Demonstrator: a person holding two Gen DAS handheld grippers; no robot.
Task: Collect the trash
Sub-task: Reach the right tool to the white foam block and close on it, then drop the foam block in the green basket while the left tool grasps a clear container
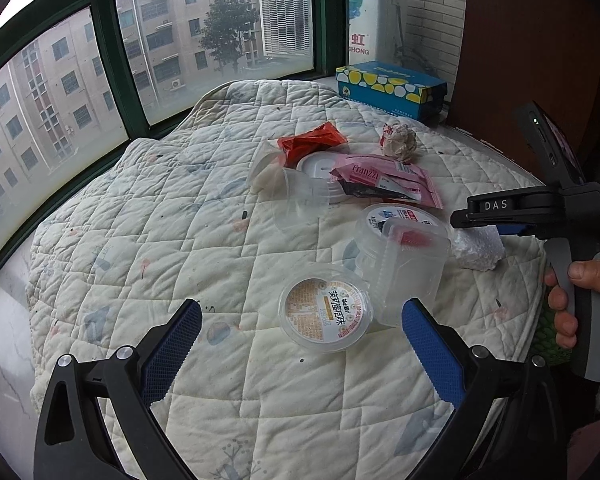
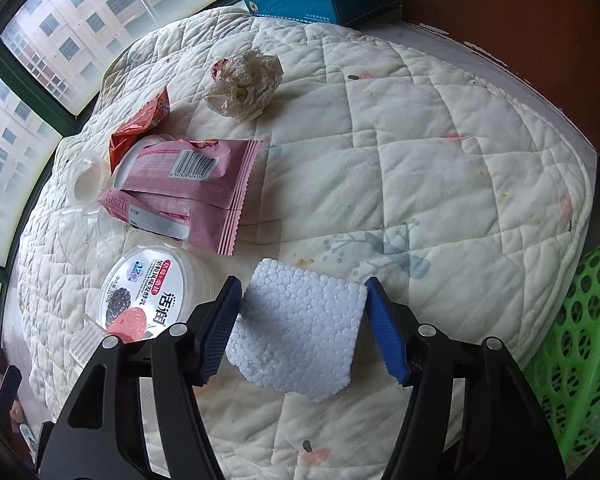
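Note:
Trash lies on a quilted white table cover [image 1: 180, 240]. My left gripper [image 1: 302, 330] is open; a clear yogurt cup with an orange label [image 1: 326, 312] lies between its fingertips, untouched. Beyond it stands a clear tub [image 1: 404, 256], then a pink Franzzi wrapper [image 1: 384, 180], a red wrapper [image 1: 312, 140] and a crumpled paper ball [image 1: 400, 142]. My right gripper [image 2: 302, 320] is open around a white foam piece [image 2: 300, 328] on the cover, pads just beside its edges. The berry-label cup [image 2: 148, 292], pink wrapper [image 2: 188, 188] and paper ball [image 2: 244, 84] lie ahead.
A blue tissue box [image 1: 392, 84] sits on the sill by the window. A green perforated basket [image 2: 584, 340] stands off the table's right edge. A brown wooden panel [image 1: 532, 60] rises at the right. Clear lids and cups [image 1: 300, 196] lie mid-table.

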